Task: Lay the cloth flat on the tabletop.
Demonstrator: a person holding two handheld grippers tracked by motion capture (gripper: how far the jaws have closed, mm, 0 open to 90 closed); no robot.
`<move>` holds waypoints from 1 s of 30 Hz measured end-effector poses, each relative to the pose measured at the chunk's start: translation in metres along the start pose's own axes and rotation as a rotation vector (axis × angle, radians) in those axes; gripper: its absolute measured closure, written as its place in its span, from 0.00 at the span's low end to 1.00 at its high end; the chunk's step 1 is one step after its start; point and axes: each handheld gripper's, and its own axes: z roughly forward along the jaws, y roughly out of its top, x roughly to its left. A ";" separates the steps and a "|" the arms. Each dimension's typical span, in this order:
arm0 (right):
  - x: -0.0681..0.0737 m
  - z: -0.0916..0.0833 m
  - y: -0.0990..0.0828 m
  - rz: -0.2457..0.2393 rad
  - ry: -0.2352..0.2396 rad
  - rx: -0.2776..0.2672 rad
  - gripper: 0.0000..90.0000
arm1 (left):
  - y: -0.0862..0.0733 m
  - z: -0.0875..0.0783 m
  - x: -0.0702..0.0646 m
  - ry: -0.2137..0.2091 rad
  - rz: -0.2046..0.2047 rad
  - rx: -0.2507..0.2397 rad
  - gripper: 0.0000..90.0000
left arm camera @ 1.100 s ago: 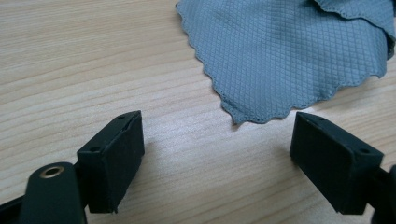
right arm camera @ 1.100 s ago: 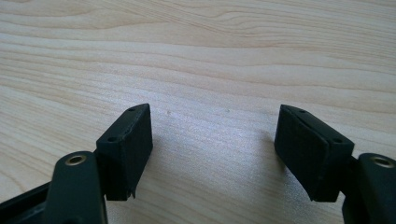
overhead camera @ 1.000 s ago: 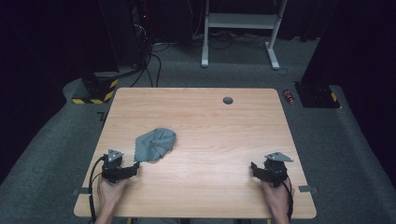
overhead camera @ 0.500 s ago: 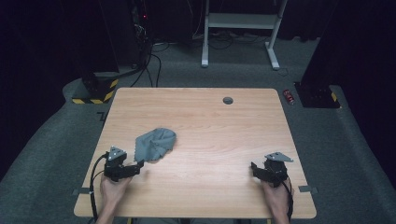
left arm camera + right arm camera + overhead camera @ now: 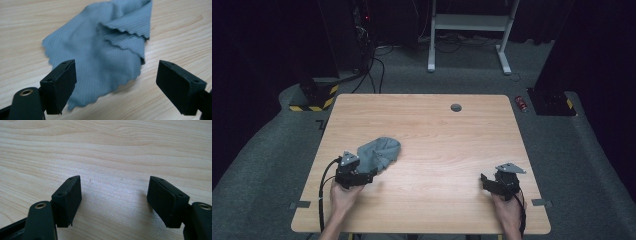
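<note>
A crumpled grey-blue cloth (image 5: 379, 151) lies on the wooden table (image 5: 437, 130), left of centre. In the left gripper view the cloth (image 5: 105, 50) has a folded corner at the upper right and a scalloped edge. My left gripper (image 5: 371, 175) is open right at the cloth's near corner, and that gripper (image 5: 117, 87) has its jaws standing either side of the corner without touching it. Near the table's front right, my right gripper (image 5: 484, 180) rests open; this gripper (image 5: 113, 200) has only bare wood between its jaws.
A small dark round grommet (image 5: 456, 107) sits near the table's far edge. Beyond the table are a white desk frame (image 5: 467, 30), cables and a yellow-black striped block (image 5: 314, 97) on grey carpet. A red can (image 5: 522, 104) lies on the floor at the right.
My left gripper has edged forward and slightly right toward the cloth's near corner. The right gripper has stayed put.
</note>
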 end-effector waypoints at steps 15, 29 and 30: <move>0.000 0.000 0.000 0.000 0.000 0.000 0.31 | 0.023 0.040 -0.007 0.027 0.003 0.064 0.22; 0.000 0.000 0.000 0.000 0.000 0.000 0.31 | 0.028 0.062 -0.012 0.107 0.040 0.128 0.41; 0.000 0.000 0.000 0.000 0.000 0.000 0.31 | 0.028 0.062 -0.012 0.109 0.033 0.121 0.45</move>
